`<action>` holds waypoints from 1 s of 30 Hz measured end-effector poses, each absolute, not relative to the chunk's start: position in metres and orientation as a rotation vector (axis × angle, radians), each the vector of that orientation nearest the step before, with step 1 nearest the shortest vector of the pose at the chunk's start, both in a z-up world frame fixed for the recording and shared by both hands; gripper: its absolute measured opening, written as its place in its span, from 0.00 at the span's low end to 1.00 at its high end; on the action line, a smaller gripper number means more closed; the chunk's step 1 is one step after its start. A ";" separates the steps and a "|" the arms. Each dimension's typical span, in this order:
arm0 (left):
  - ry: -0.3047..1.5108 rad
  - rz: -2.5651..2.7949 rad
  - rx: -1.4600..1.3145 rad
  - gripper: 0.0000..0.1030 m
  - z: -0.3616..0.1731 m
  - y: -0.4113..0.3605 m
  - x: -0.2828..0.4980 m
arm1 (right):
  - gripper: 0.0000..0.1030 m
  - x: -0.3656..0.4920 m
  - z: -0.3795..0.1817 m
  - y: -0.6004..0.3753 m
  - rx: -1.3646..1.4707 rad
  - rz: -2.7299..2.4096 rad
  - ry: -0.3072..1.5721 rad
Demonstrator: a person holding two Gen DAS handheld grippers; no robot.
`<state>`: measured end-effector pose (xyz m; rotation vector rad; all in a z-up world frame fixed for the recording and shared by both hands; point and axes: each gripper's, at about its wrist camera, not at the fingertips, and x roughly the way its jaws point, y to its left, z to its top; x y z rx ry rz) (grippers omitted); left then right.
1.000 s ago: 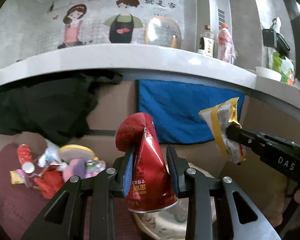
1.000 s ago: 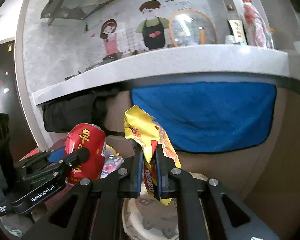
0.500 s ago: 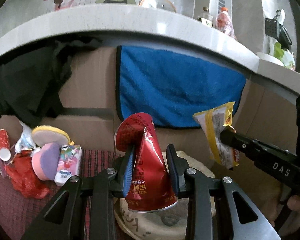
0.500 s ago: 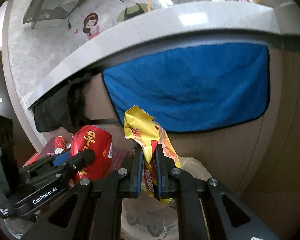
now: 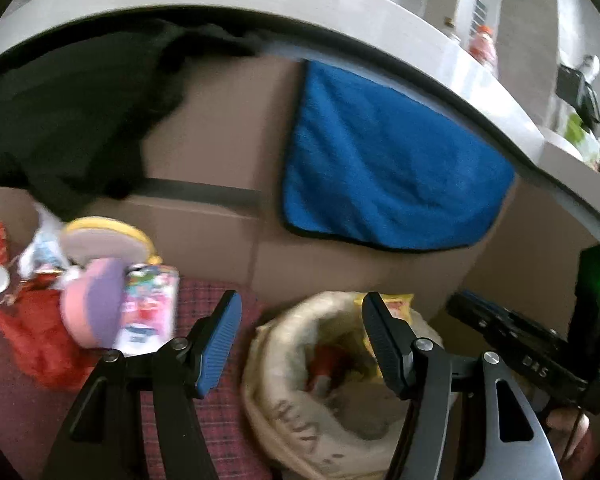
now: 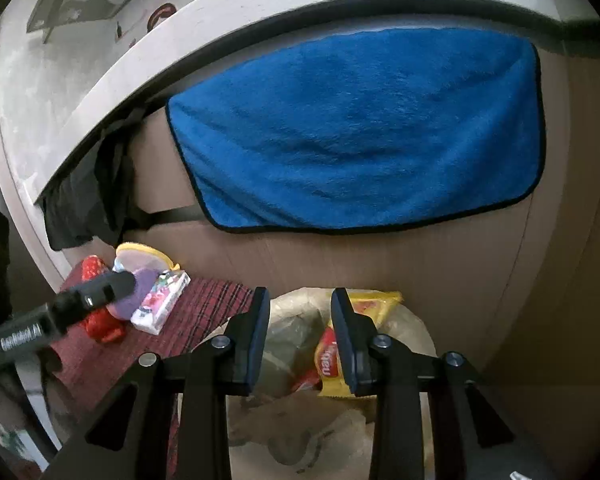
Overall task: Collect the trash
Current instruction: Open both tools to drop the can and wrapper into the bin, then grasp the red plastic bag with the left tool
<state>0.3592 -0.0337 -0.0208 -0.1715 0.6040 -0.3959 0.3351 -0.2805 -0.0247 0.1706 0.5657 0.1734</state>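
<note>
Below both grippers stands a beige trash bag [image 5: 284, 412] with its mouth open. The crushed red can [image 5: 320, 356] and the yellow snack wrapper [image 5: 396, 303] lie inside it. My left gripper [image 5: 300, 332] hangs over the bag, its jaws opening wide with nothing between them. In the right wrist view my right gripper [image 6: 302, 320] is also over the bag [image 6: 412, 332], jaws opening. The yellow wrapper [image 6: 326, 356] lies loose in the bag below them, partly behind the right finger, and the pads do not press on it.
Left of the bag, a dark red checked cloth [image 5: 220, 420] carries a trash pile [image 5: 92, 308]: a pink-purple piece, a yellow-rimmed lid, a white printed packet [image 6: 162, 304], red wrappers. A blue towel [image 6: 360, 132] and black cloth [image 5: 68, 120] hang from the counter over a brown cabinet front.
Both grippers sank toward the bag and opened. The red can left the left jaws and the yellow wrapper left the right jaws; both now lie in the bag.
</note>
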 end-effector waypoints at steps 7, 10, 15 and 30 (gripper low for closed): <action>0.583 -0.300 -0.204 0.61 -0.020 0.027 0.349 | 0.29 0.320 -0.016 -0.262 0.128 0.151 0.545; 0.574 -0.266 -0.203 0.61 -0.021 0.048 0.343 | 0.29 0.316 -0.015 -0.252 0.139 0.161 0.554; 0.569 -0.215 -0.219 0.61 -0.023 0.091 0.335 | 0.29 0.314 -0.013 -0.214 0.102 0.185 0.563; 0.678 -0.166 -0.347 0.61 -0.063 0.196 0.346 | 0.29 0.356 -0.032 -0.083 0.011 0.362 0.635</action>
